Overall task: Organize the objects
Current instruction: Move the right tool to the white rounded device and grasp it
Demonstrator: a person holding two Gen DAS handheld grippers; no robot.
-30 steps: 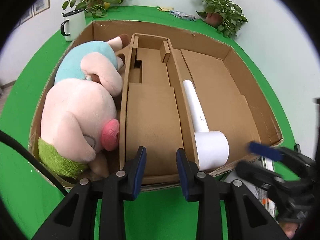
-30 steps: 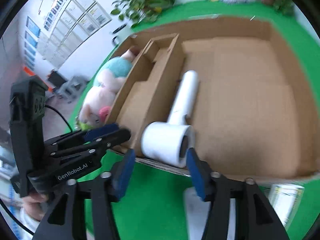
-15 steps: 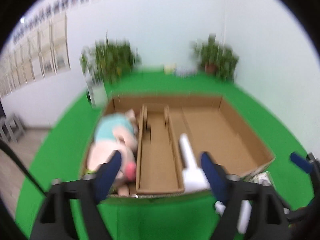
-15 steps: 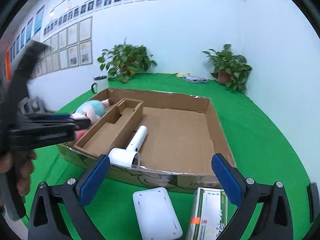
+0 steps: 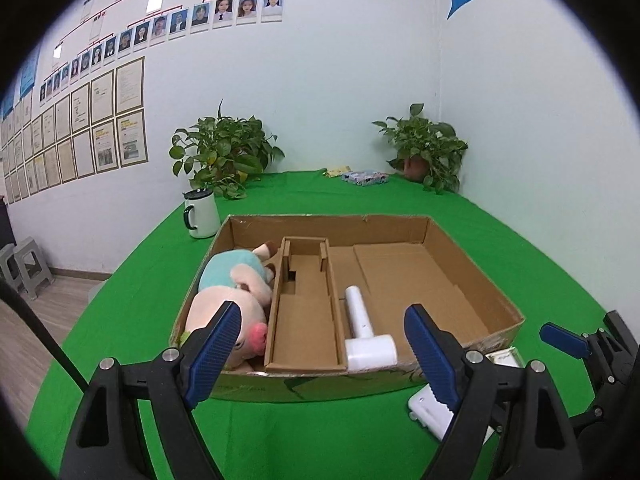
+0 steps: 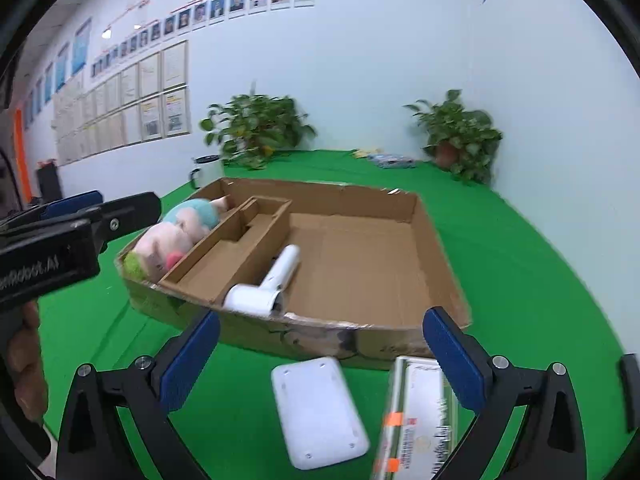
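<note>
A shallow cardboard box (image 5: 472, 264) (image 6: 436, 240) lies on the green table. In its left compartment lies a pink plush pig (image 5: 228, 300) (image 6: 172, 236). A white hair dryer (image 5: 362, 330) (image 6: 268, 284) lies beside the inner divider. A flat white device (image 6: 318, 408) (image 5: 430, 410) and a green-and-white carton (image 6: 420, 412) lie on the table in front of the box. My left gripper (image 5: 324, 344) is open and empty, held back from the box's near wall. My right gripper (image 6: 320, 356) is open and empty above the white device.
A white mug (image 5: 202, 214) stands behind the box at left. Two potted plants (image 5: 224, 152) (image 5: 426, 146) stand at the table's back edge, with small packets (image 5: 364, 178) between them. Grey stools (image 5: 24, 266) stand on the floor at left.
Both grippers have pulled back and up from the box and opened wide. The hair dryer lies where it was.
</note>
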